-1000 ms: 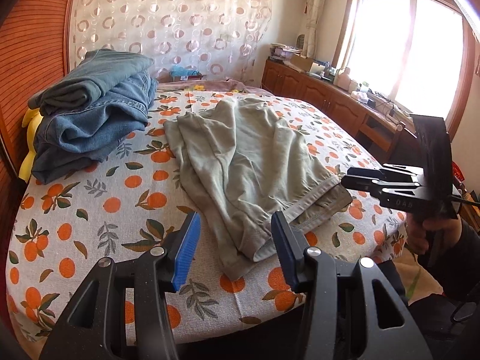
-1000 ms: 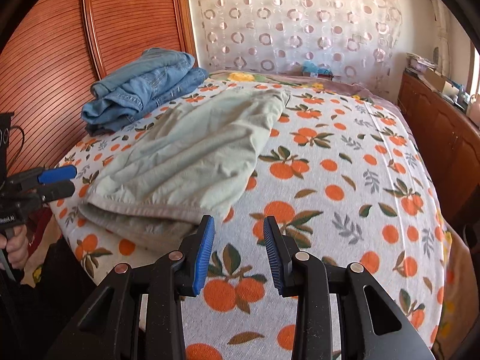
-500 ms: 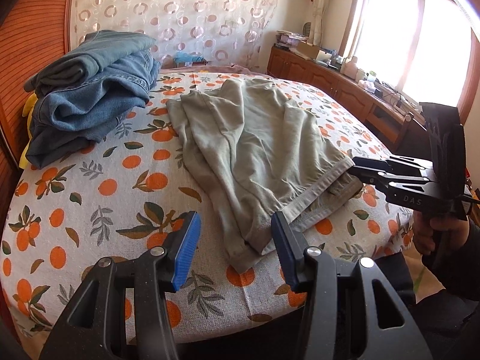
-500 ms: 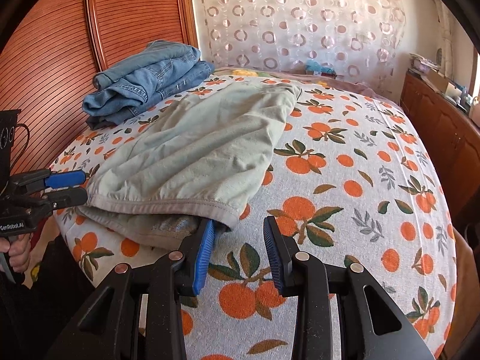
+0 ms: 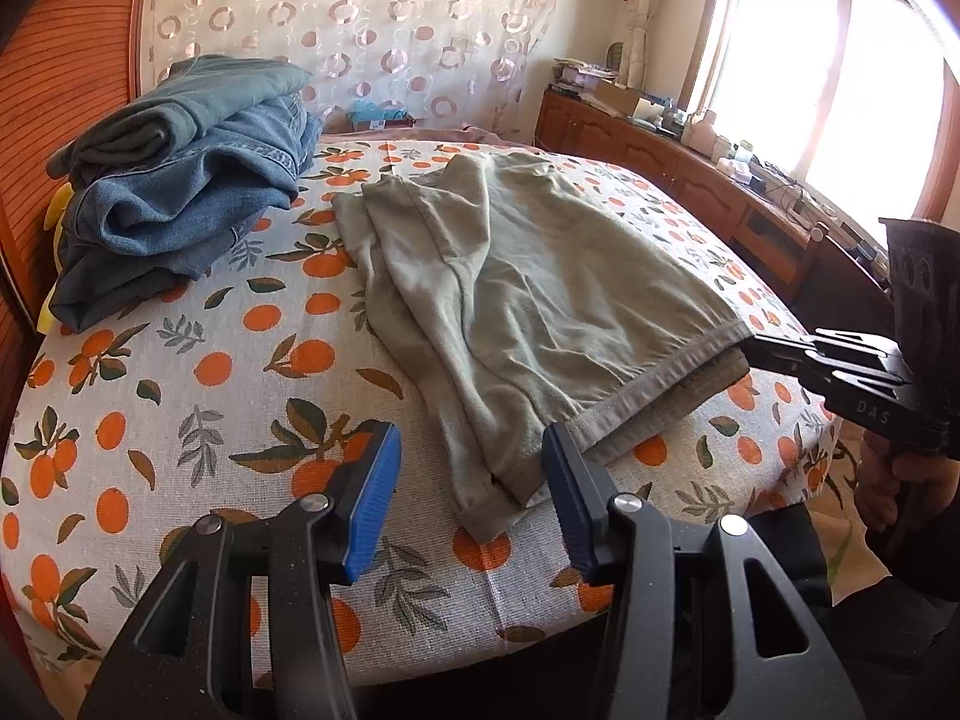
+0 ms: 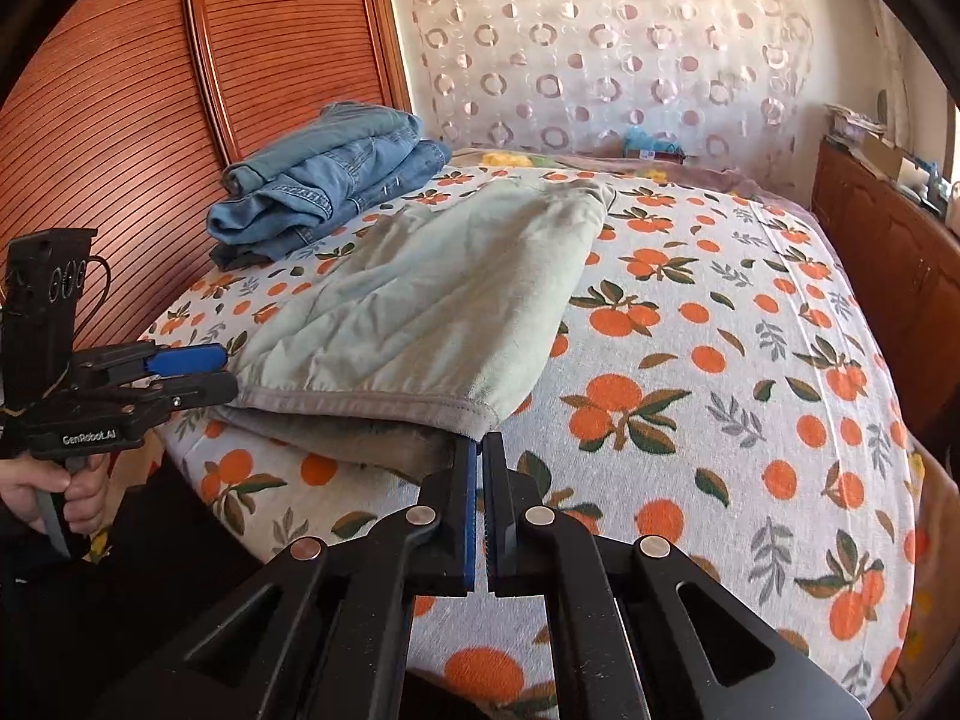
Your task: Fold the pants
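Pale green pants (image 5: 528, 282) lie folded lengthwise on the orange-print bed, waistband at the near edge; they also show in the right wrist view (image 6: 420, 312). My left gripper (image 5: 471, 468) is open, its fingers either side of the near waistband corner, just above the bed. My right gripper (image 6: 480, 462) is shut on the other waistband corner; in the left wrist view (image 5: 759, 348) its tips reach under the hem. In the right wrist view the left gripper (image 6: 219, 369) shows open at the far corner.
A stack of folded blue jeans (image 5: 180, 192) sits at the far left by the wooden headboard (image 6: 120, 120). A wooden cabinet (image 5: 690, 180) with clutter runs along the right under the window. The bed's near edge (image 5: 420, 630) drops off just ahead.
Both grippers moved forward to the waistband. The right gripper went from open to shut on its corner. The left gripper stayed open and came close to its corner.
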Action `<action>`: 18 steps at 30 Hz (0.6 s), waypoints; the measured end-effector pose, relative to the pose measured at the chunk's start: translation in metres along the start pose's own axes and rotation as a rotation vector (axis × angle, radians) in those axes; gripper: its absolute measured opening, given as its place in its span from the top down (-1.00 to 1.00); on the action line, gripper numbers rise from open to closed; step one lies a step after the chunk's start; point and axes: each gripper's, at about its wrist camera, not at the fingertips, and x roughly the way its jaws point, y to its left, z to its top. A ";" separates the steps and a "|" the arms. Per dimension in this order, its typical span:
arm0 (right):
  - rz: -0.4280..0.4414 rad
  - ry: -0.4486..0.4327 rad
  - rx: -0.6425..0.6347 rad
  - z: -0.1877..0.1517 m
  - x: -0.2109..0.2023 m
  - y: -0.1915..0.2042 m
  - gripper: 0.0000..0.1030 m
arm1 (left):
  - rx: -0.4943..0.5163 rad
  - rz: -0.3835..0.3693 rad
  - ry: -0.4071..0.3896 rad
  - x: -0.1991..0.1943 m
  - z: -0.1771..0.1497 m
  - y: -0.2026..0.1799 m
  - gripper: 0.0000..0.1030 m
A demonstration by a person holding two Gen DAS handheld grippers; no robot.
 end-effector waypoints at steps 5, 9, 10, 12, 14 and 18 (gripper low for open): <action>0.014 0.018 0.020 -0.009 -0.005 0.001 0.97 | -0.001 0.002 -0.004 -0.001 0.001 0.001 0.03; 0.018 0.028 0.038 -0.012 -0.005 -0.001 0.97 | -0.002 0.004 -0.003 -0.001 0.001 0.001 0.03; 0.016 0.029 0.041 -0.012 -0.006 -0.001 0.97 | -0.002 0.004 -0.002 -0.001 0.001 0.002 0.03; 0.014 0.032 0.043 -0.012 -0.007 0.000 0.97 | -0.001 0.005 -0.001 0.000 0.001 0.002 0.03; 0.015 0.030 0.048 -0.010 -0.010 0.000 0.97 | 0.004 0.009 -0.001 0.001 0.003 0.002 0.02; -0.003 0.013 0.054 -0.008 -0.018 -0.002 0.88 | 0.028 0.020 -0.015 0.003 0.014 0.003 0.03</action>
